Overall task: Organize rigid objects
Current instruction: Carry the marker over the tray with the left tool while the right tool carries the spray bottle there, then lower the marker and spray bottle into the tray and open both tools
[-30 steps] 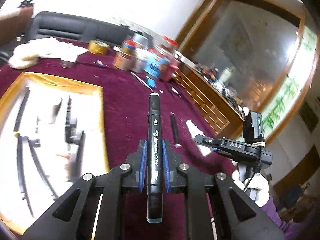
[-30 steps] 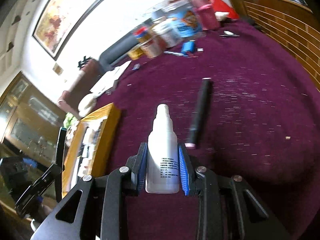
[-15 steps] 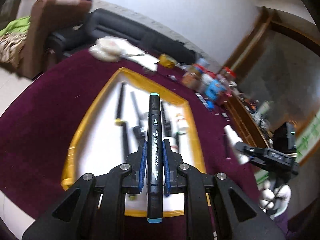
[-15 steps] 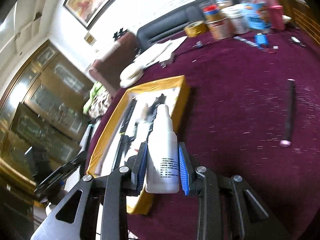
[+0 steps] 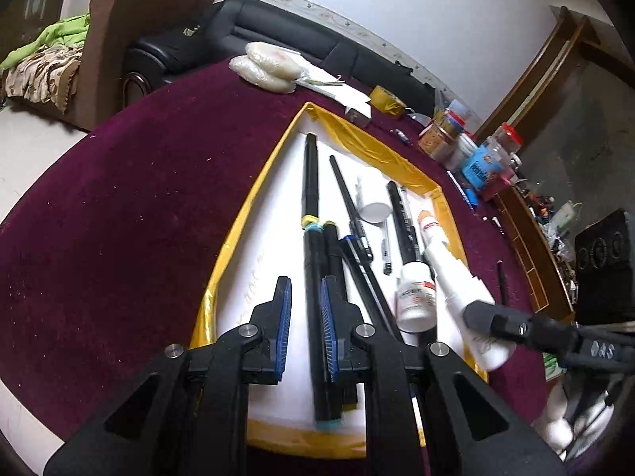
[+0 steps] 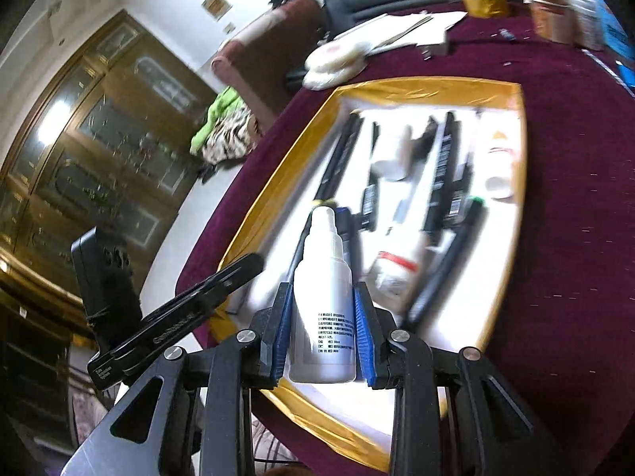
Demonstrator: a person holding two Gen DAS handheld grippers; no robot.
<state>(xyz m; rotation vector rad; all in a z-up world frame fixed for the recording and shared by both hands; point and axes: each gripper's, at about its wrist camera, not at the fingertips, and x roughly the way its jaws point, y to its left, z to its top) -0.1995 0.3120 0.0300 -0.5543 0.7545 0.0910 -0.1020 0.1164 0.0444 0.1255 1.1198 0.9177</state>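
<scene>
evidently both tools are over the yellow-rimmed tray (image 5: 246,214) to add to its row of pens: the left hand-held gripper (image 5: 305,329) has parted, its pads clear of the black marker (image 5: 317,317) lying in the tray, while the right hand-held gripper (image 6: 323,333) clamps the white spray bottle (image 6: 323,297) above the tray's near end.

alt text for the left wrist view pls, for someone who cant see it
The left gripper, jaws parted, straddles a black marker lying in a yellow-rimmed tray of pens and small bottles on a maroon table. At right, the right gripper holds a white bottle over the tray.
</scene>
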